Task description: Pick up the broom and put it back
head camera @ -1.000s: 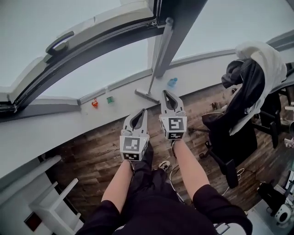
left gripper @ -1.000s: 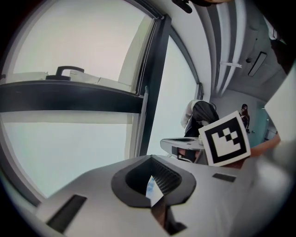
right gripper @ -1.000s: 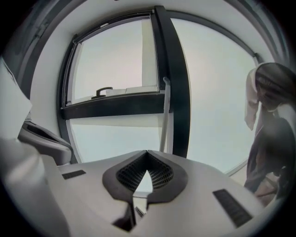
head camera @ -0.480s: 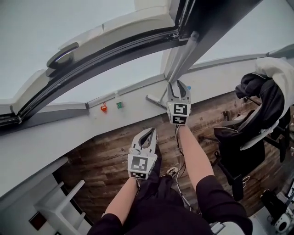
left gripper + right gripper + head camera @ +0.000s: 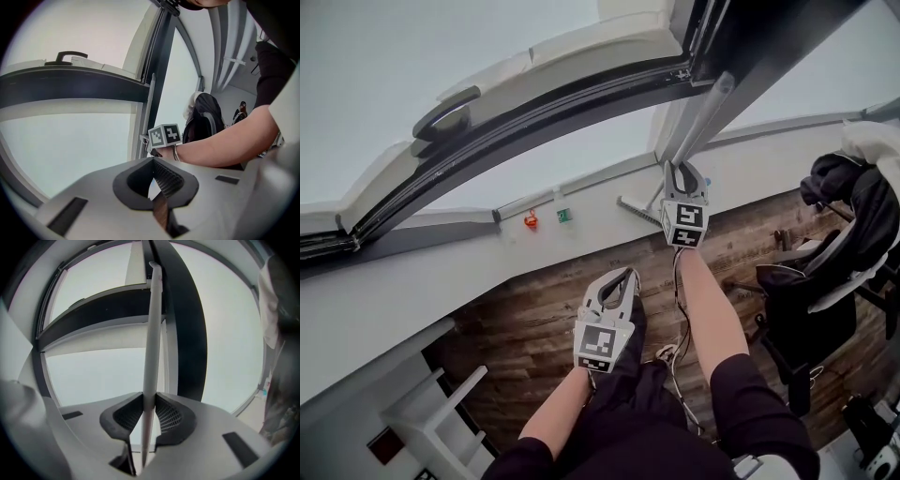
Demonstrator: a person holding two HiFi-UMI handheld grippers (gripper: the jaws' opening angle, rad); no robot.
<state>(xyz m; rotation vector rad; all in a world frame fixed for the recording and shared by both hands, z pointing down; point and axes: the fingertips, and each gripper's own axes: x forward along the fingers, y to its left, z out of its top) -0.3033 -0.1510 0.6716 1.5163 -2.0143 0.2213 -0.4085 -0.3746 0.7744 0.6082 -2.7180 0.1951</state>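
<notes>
The broom leans upright against the dark window post, its pale handle [image 5: 701, 122] rising from the broom head [image 5: 636, 210] on the white sill. My right gripper [image 5: 684, 171] is at the lower part of the handle. In the right gripper view the handle [image 5: 153, 329] runs straight up between the jaws. The right gripper [image 5: 148, 401] has just been closing, and both pads press on the handle. My left gripper [image 5: 622, 278] hangs lower and nearer to me over the wooden floor, shut on nothing [image 5: 152, 161]. The left gripper view also shows the right gripper's marker cube [image 5: 165, 136].
A black office chair draped with clothes [image 5: 848, 234] stands at the right. A red item [image 5: 531, 220] and a green item [image 5: 564, 215] sit on the white sill [image 5: 431, 281]. A white shelf unit [image 5: 427, 422] is at lower left. Cables [image 5: 675, 354] lie on the floor.
My right gripper has reached forward to the broom handle, opened, and closed round it. The left gripper has dropped back and lower.
</notes>
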